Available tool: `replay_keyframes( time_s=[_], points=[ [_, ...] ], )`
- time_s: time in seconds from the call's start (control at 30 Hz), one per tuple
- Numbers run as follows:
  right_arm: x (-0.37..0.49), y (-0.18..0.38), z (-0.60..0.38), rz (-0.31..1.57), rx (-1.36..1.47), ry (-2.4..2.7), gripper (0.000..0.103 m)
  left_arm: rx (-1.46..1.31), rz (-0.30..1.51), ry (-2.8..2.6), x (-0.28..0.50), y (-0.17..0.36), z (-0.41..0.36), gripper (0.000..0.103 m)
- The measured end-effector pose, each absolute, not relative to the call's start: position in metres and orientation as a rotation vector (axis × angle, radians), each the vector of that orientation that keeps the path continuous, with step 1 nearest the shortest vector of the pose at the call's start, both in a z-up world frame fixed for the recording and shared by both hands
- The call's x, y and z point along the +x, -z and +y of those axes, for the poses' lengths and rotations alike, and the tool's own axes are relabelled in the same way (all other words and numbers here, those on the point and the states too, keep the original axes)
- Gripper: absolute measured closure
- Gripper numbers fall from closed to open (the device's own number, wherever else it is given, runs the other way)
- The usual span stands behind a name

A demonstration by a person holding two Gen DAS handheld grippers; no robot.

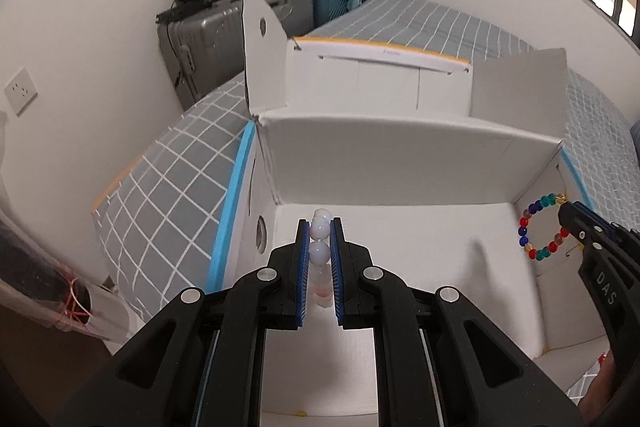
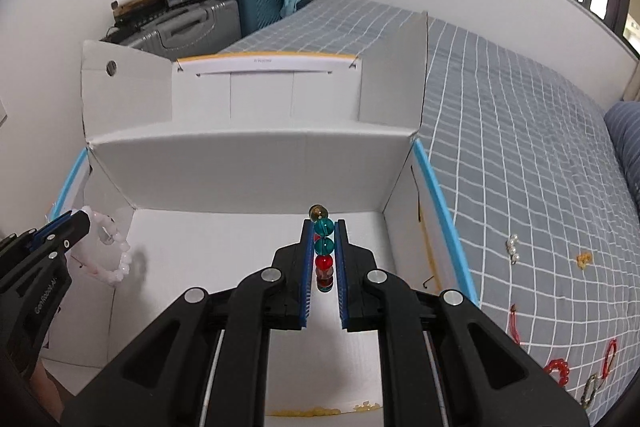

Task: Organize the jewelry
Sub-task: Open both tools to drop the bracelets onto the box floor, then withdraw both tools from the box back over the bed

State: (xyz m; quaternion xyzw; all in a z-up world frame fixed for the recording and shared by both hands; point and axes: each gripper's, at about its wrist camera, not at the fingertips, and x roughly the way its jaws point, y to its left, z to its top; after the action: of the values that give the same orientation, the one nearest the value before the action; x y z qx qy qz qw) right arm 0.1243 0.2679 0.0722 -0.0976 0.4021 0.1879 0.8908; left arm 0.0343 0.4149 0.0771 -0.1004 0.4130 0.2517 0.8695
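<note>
While each tongs' lower beads hide, left tongs (image 1: 320, 227) clamp pale bracelet (image 1: 320, 253), right tongs (image 2: 324, 227) clamp multicoloured bracelet (image 2: 324, 247).

we see a matt white cardboard box (image 1: 400, 155), glossy translucent pale bead bracelet (image 1: 320, 239), shiny glass-like coloured bead bracelet (image 2: 324, 251), matt black plastic grippers (image 1: 319, 259) (image 2: 324, 259) with ribbed blue pads (image 1: 305, 267), soft checked cloth bedcover (image 2: 520, 147).

Two black plastic grippers (image 1: 319, 227) (image 2: 323, 227) with blue ribbed pads (image 1: 304, 267), silver round screws (image 1: 267, 273), white lettering.
</note>
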Motion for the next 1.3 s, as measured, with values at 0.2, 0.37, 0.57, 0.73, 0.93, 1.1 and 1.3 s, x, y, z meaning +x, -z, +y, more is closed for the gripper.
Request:
replay_keyframes(
  time_s=[0.2,0.37,0.57,0.73,0.93,1.1,1.3],
  points=[
    [0.126,-0.073,0.258,0.841,-0.187,-0.391,0.065,-0.218,0.873,-0.520,0.036,-0.073,0.414,0.088],
    [0.126,-0.083,0.245,0.819,-0.161,-0.388,0.043,-0.219,0.826,-0.515,0.033,-0.083,0.408,0.045],
    [0.123,-0.092,0.226,0.770,-0.149,-0.356,0.014,-0.221,0.770,-0.503,0.026,-0.098,0.398,0.019],
    [0.125,-0.093,0.203,0.769,-0.136,-0.337,0.008,-0.219,0.749,-0.498,0.026,-0.105,0.390,0.011],
    [0.128,-0.095,0.177,0.768,-0.129,-0.305,0.008,-0.209,0.747,-0.490,0.031,-0.110,0.374,0.007],
    [0.128,-0.097,0.150,0.753,-0.128,-0.274,0.008,-0.199,0.741,-0.476,0.037,-0.114,0.353,0.006],
    [0.130,-0.099,0.101,0.753,-0.121,-0.225,0.008,-0.161,0.748,-0.399,0.053,-0.116,0.314,0.006]
  ],
)
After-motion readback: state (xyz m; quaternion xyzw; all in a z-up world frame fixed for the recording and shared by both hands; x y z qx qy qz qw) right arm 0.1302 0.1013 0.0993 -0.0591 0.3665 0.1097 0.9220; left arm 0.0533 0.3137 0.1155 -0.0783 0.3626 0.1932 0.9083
